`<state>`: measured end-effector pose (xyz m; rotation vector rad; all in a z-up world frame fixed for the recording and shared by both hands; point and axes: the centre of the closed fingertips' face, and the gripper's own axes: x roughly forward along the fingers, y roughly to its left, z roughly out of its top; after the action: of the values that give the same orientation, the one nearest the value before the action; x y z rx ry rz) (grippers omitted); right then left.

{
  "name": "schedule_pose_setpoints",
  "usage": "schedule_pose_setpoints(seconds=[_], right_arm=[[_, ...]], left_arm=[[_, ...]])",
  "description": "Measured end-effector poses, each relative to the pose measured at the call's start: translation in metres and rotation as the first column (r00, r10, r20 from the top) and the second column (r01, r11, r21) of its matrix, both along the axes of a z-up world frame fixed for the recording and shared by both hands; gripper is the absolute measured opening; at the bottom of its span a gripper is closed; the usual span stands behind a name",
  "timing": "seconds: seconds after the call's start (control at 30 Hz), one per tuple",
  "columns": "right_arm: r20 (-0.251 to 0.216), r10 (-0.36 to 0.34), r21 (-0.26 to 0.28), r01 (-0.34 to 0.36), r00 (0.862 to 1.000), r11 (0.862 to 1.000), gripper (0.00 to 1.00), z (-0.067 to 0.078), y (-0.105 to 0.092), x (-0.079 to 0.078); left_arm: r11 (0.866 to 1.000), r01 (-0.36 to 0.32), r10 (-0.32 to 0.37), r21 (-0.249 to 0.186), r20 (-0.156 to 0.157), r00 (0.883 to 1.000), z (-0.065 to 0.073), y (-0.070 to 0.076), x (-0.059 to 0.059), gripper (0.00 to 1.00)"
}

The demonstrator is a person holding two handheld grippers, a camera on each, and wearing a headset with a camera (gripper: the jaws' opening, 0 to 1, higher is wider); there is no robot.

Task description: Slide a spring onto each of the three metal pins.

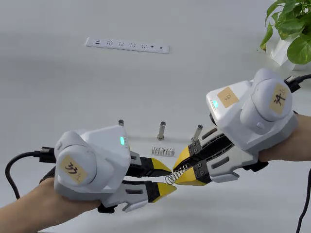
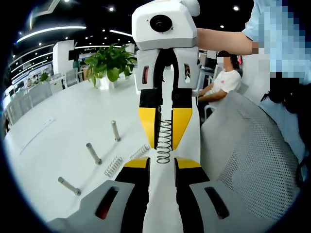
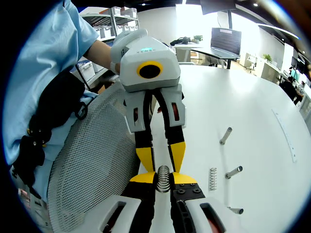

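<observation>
Nearest, at the bottom centre of its own view, the right claw [image 3: 163, 178] is pressed onto a spring [image 2: 164, 138]. It grips the coils between its yellow tips, and the rest of the spring juts out past them. The left claw [image 2: 163, 162] faces it tip to tip, spread and holding nothing. The spring's free end lies between the left claw's two tips; whether it touches them cannot be told.

Just beyond the claws, left of centre in the left gripper view, two loose springs [image 2: 113, 166] lie flat on the white counter [image 1: 58, 87], close together. Behind them, three pins [image 1: 161, 130] stand in a row across the middle of the head view, spaced apart, shafts bare.

Farther back, a white power strip [image 1: 127, 45] lies at the upper left of the head view. A potted plant [image 1: 291, 29] stands in the upper right corner.
</observation>
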<state>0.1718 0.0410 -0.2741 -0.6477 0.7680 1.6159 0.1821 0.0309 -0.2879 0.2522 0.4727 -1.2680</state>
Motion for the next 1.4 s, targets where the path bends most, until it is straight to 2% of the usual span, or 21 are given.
schedule_pose_setpoints(seconds=[0.13, 0.2, 0.3, 0.4, 0.6, 0.8, 0.97, 1.07, 1.13, 1.23, 1.4], right_arm=[[0.001, 0.001, -0.004, -0.001, 1.000, 1.000, 0.07, -0.001, -0.001, 0.000], [-0.001, 0.001, -0.005, -0.001, 1.000, 1.000, 0.07, -0.002, -0.001, 0.000], [0.000, 0.001, -0.007, -0.001, 1.000, 1.000, 0.07, -0.002, -0.001, 0.000], [-0.001, 0.002, -0.009, -0.002, 1.000, 1.000, 0.07, -0.004, -0.001, -0.001], [-0.002, 0.002, -0.013, -0.002, 1.000, 1.000, 0.07, -0.005, -0.003, -0.001], [-0.004, -0.001, -0.019, 0.001, 1.000, 1.000, 0.07, -0.005, -0.004, -0.001], [-0.005, 0.000, -0.024, 0.000, 1.000, 1.000, 0.07, -0.004, -0.005, -0.002], [-0.007, 0.003, -0.029, -0.003, 1.000, 1.000, 0.07, -0.003, -0.005, -0.002], [-0.008, 0.001, -0.032, -0.002, 1.000, 0.999, 0.07, -0.002, -0.005, -0.001], [0.000, -0.005, -0.035, 0.005, 1.000, 0.999, 0.07, 0.001, -0.003, 0.002], [0.019, -0.032, -0.040, 0.033, 0.999, 0.999, 0.07, 0.007, 0.001, 0.010]], left_arm=[[0.999, -0.042, 0.042, -0.006, -0.012, 0.999, -0.004, 0.007, 0.004, 0.26], [0.997, -0.075, 0.075, -0.003, -0.020, 0.997, -0.007, 0.012, 0.007, 0.33], [0.994, -0.105, 0.105, 0.006, -0.013, 0.994, -0.011, 0.019, 0.010, 0.46], [0.990, -0.141, 0.141, 0.005, -0.022, 0.990, -0.013, 0.027, 0.013, 0.51], [0.974, -0.228, 0.227, -0.009, -0.029, 0.973, -0.014, 0.044, 0.023, 0.65], [0.961, -0.275, 0.275, -0.006, -0.017, 0.961, -0.015, 0.057, 0.028, 0.74], [0.944, -0.330, 0.330, -0.022, -0.016, 0.944, -0.012, 0.067, 0.033, 0.89], [0.936, -0.353, 0.352, -0.014, -0.017, 0.936, -0.011, 0.073, 0.034, 0.95], [0.929, -0.370, 0.370, -0.009, -0.018, 0.929, -0.011, 0.079, 0.035, 0.99], [0.922, -0.387, 0.387, -0.001, -0.024, 0.922, -0.009, 0.087, 0.035, 0.99], [0.916, -0.400, 0.400, 0.007, -0.024, 0.916, -0.003, 0.099, 0.034, 0.99]])
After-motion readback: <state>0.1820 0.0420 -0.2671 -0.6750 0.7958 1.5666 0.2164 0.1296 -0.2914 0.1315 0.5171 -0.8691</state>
